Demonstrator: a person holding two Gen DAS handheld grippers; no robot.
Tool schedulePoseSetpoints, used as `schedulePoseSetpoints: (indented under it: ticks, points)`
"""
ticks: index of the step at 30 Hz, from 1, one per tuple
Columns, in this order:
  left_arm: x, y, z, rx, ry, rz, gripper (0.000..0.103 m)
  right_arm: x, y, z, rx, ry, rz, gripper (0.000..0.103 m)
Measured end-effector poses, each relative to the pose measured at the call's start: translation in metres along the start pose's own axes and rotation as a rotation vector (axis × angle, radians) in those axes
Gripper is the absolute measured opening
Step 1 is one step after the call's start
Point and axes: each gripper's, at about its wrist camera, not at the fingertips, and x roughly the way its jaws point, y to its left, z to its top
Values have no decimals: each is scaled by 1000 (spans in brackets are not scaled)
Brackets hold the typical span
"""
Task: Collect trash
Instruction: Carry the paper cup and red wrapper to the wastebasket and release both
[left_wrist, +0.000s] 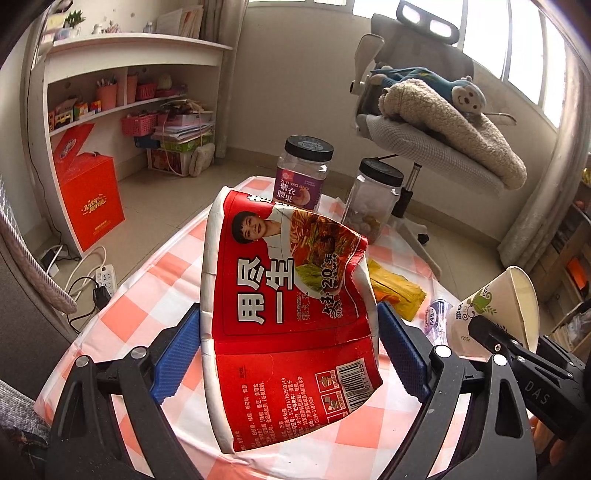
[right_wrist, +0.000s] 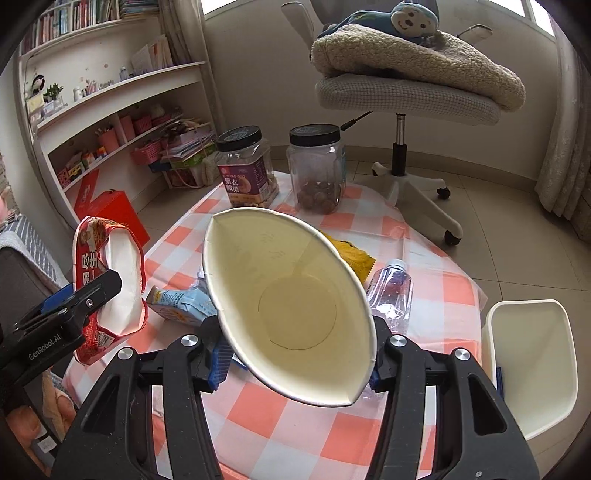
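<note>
Trash is in both hands, lifted above the checked worktop (right_wrist: 280, 417): the left tool (left_wrist: 290, 354) clamps a flattened red noodle bowl (left_wrist: 284, 306) between its blue pads, the bowl squashed and held on edge, and the right tool (right_wrist: 295, 354) grips a crushed paper cup (right_wrist: 291, 306) whose mouth is pinched into an oval facing the camera. On the worktop lie a yellow wrapper (right_wrist: 351, 254), a crumpled clear bottle (right_wrist: 391, 291) and a blue packet (right_wrist: 184, 302); two black-lidded jars (right_wrist: 247, 170) stand at the far edge. A white bin (right_wrist: 532, 369) sits just beside the worktop on the right.
</note>
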Motion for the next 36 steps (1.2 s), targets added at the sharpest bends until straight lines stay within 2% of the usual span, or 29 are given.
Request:
schedulePoseSetpoints:
  ticks: [9,15,21,30,33,35,36]
  points:
    - [-5,-43,1,67,-46,-5,89,-26,-31,3,50,-82,-88,52]
    - [0,-70,-4,79,-27,-45,89,-45,-65,1,112,-114,-136,52]
    - [-1,-103,-8,121,-15,-96,89,-70,-114,1,207,-153,-204,52]
    - [-3,-170,-12,209,-5,-178,89,-107,-200,-11,374,-180,-371,54]
    - [-2,-199,-15,246,2,-212,89,-113,-228,-12,418,-156,-413,60]
    - [-2,-218,-17,264,9,-238,89,-119,-244,-17,475,-163,-441,84]
    - [-3,-227,-17,272,12,-252,89,-123,-252,-19,503,-173,-455,88]
